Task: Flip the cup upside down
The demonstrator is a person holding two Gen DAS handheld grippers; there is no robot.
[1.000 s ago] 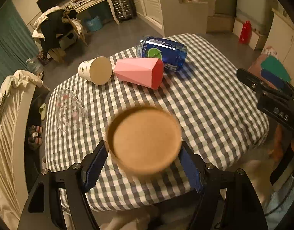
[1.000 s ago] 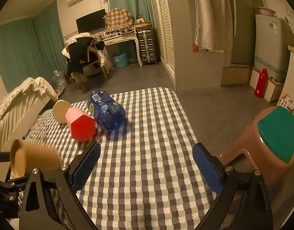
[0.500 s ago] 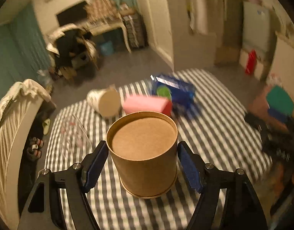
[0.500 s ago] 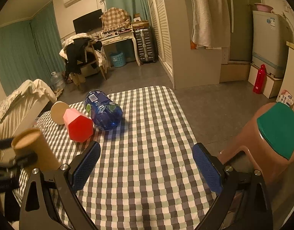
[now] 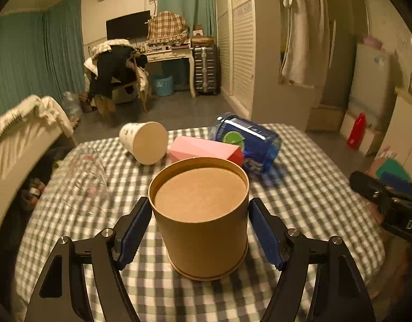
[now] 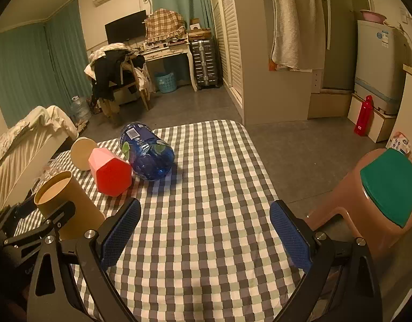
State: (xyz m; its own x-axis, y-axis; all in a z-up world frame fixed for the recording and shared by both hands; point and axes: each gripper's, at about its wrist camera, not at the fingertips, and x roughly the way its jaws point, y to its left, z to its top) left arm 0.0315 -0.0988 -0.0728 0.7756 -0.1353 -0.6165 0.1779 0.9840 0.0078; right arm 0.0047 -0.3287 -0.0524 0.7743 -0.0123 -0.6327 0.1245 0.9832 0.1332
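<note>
A brown paper cup (image 5: 202, 220) stands upside down on the checked tablecloth (image 5: 300, 204), base up. My left gripper (image 5: 199, 230) has a blue pad on each side of it; small gaps show between the pads and the cup wall, so the jaws stand open around it. The cup also shows at the left of the right wrist view (image 6: 63, 204), with the left gripper around it. My right gripper (image 6: 203, 230) is open and empty above the table's near right part.
A white paper cup (image 5: 144, 142), a pink faceted cup (image 5: 206, 150), a blue water bottle (image 5: 246, 139) and a clear glass (image 5: 85, 179) lie on their sides further back. A brown stool with a green top (image 6: 380, 196) stands right of the table.
The left gripper turned the brown cup from base facing the camera to upside down and set it on the cloth. Its jaws have opened slightly. The right gripper barely moved.
</note>
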